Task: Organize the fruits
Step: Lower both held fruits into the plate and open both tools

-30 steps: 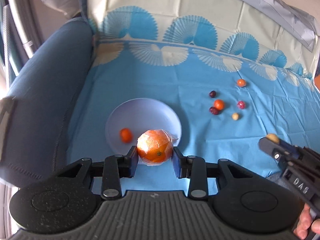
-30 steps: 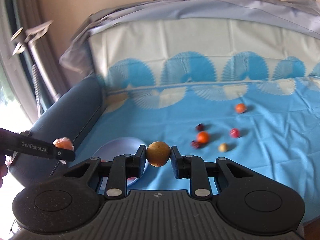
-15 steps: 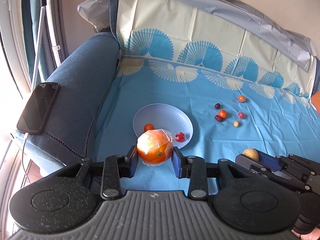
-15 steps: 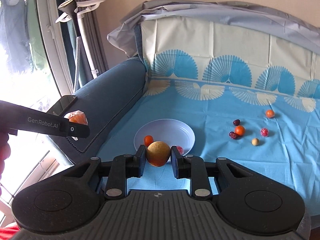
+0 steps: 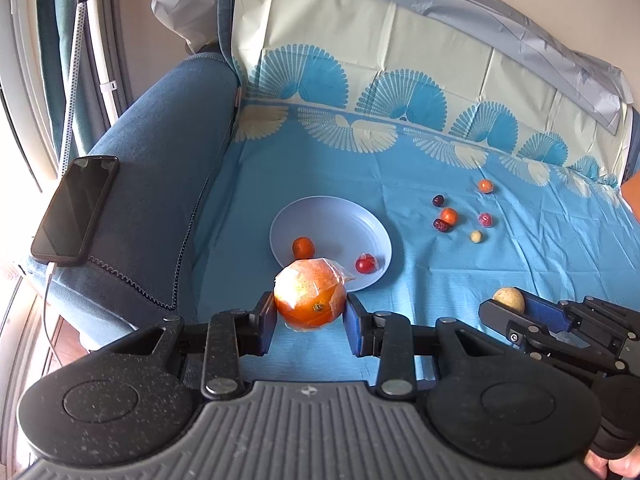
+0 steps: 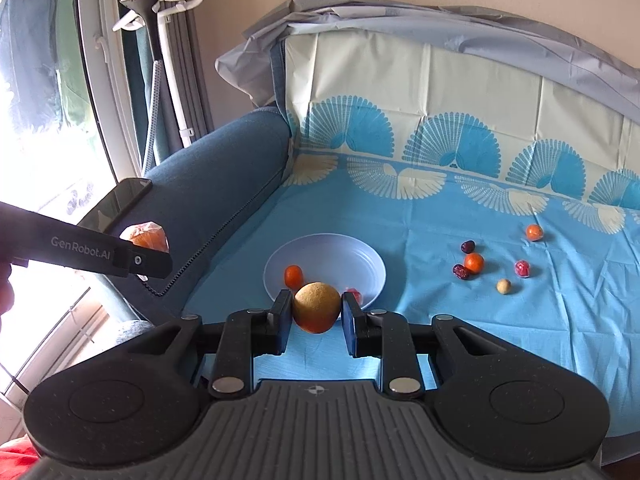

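My left gripper (image 5: 311, 312) is shut on a plastic-wrapped orange (image 5: 310, 298), held above the near rim of a pale blue plate (image 5: 332, 224). My right gripper (image 6: 316, 314) is shut on a yellow-brown round fruit (image 6: 317, 306), also just in front of the plate (image 6: 332, 254). The plate holds a small orange fruit (image 5: 303, 247) and a red wrapped fruit (image 5: 366, 264). In the left wrist view the right gripper (image 5: 508, 304) shows at lower right with its fruit. The right wrist view has the left gripper (image 6: 146, 246) at the left.
Several small fruits lie loose on the blue cloth right of the plate: two dark dates (image 5: 438, 200), small oranges (image 5: 449, 216), a pink wrapped one (image 5: 485, 220) and a pale ball (image 5: 475, 236). A phone (image 5: 76, 208) rests on the blue sofa arm (image 5: 160, 168).
Both grippers pulled back and up from the plate, each keeping its fruit. The view widened, so the phone and the sofa arm came into sight.
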{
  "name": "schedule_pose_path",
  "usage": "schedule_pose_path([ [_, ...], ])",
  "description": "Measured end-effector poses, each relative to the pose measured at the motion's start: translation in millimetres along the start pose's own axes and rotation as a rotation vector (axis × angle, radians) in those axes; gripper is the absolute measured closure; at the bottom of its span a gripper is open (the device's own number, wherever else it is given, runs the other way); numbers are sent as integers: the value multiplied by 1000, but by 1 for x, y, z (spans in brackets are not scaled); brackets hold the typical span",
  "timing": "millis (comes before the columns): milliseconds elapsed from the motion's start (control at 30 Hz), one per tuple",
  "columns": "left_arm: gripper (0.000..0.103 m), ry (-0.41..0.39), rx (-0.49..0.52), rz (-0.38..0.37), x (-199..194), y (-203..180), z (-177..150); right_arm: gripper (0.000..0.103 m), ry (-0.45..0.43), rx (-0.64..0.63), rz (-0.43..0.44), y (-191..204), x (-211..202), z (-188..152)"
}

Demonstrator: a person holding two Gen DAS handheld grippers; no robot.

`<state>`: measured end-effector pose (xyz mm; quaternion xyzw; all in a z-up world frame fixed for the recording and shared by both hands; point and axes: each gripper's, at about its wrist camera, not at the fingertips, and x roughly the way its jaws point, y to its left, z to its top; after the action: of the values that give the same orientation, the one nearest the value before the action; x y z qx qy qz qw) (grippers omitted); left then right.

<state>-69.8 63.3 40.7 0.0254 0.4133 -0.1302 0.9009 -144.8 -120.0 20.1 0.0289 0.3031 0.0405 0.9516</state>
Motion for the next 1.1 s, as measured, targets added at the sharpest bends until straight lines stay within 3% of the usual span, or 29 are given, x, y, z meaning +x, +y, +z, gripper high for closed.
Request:
schedule_pose_path([
  [233,64,69,-1,8,53,2,22,75,57,-10,4,-7,49,11],
  [600,64,177,51,32,168,-9,57,75,150,-9,-23,-31,155,21],
  [967,64,210,118,23,252,-11,77,76,217,-72,-33,-51,241,19],
  [1100,64,223,147,52,277,-11,81,76,250,-97,-26,-54,263,14],
])
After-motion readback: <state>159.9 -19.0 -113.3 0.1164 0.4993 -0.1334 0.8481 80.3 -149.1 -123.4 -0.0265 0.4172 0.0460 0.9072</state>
